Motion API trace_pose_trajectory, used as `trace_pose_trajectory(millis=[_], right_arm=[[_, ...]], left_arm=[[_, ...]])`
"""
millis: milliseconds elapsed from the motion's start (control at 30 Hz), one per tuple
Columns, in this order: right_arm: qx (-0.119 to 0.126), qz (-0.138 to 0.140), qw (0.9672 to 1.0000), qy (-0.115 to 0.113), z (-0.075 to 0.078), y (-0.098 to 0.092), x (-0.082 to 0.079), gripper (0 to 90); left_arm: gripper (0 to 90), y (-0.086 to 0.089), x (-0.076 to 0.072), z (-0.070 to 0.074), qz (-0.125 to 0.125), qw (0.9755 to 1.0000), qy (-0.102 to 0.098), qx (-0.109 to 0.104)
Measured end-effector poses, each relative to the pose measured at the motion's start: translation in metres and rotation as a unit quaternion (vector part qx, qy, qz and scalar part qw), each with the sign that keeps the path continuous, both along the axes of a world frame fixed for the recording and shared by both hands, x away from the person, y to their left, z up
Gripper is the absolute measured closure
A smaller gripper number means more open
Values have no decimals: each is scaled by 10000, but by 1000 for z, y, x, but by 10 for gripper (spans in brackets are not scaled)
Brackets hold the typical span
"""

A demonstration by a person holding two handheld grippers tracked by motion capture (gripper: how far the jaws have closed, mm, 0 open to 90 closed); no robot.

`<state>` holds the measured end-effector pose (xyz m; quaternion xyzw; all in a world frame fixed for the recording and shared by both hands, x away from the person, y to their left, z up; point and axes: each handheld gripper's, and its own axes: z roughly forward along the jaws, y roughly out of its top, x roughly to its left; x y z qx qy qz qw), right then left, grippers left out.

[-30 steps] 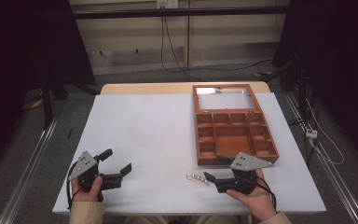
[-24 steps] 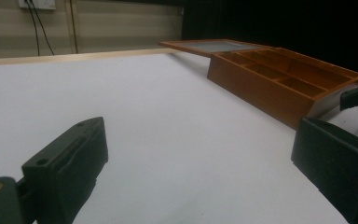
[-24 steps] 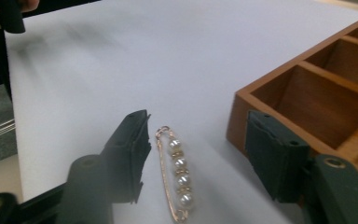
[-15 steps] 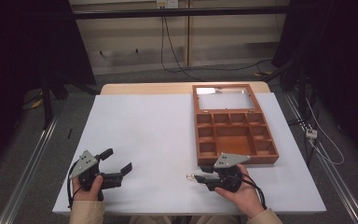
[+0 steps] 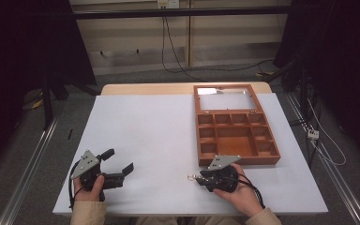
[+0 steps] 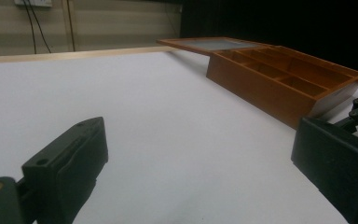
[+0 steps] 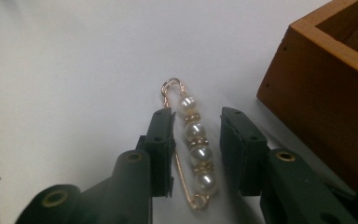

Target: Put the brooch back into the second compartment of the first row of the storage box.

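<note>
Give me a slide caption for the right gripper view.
Right hand-held gripper straddles a gold pearl pin on the white table, beside a wooden box.

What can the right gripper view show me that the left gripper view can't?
The right gripper view shows a gold pin with pearls lying on the white table, between the right gripper's open jaws. The left gripper view shows the wooden box's compartments, its glass lid lying open, and the left gripper's wide-open jaws. Both show the table and the box.
</note>
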<state>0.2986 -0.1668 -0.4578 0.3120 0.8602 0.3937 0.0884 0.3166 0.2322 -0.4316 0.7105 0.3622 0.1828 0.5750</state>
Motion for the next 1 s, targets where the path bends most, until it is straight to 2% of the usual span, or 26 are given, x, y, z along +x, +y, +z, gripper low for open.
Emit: trace_pose_trajectory(millis=[33, 67, 133, 200, 500, 600, 633, 833, 1000], right_arm=[[0, 0, 10000, 0, 0, 0, 0, 673], [-114, 81, 9999, -72, 1, 1, -1, 689], [-129, 127, 9998, -69, 1, 2, -1, 721], [-92, 200, 9998, -29, 1, 1, 0, 800], [98, 221, 9996, 137, 2, -2, 0, 808], [117, 234, 9996, 103, 4, -4, 0, 808], [224, 216, 9995, 108, 7, -6, 1, 808], [364, 230, 9990, 105, 15, -10, 0, 808], [389, 252, 9989, 87, 19, -10, -1, 808]], left_arm=[[36, 0, 0, 0, 4, 10000, -4, 2], [37, 0, 0, 0, 18, 10000, -8, -1], [37, 0, 0, 0, 25, 10000, -3, 5], [37, 0, 0, 0, 22, 10000, -2, 34], [38, 0, -1, 1, 28, 10000, -18, 39], [38, 0, 0, 1, 25, 10000, -17, 45], [38, 0, -1, 1, 41, 10000, -10, 32], [38, 0, -1, 1, 6, 10000, -24, 51], [38, -1, -1, 0, -7, 10000, -13, 76]])
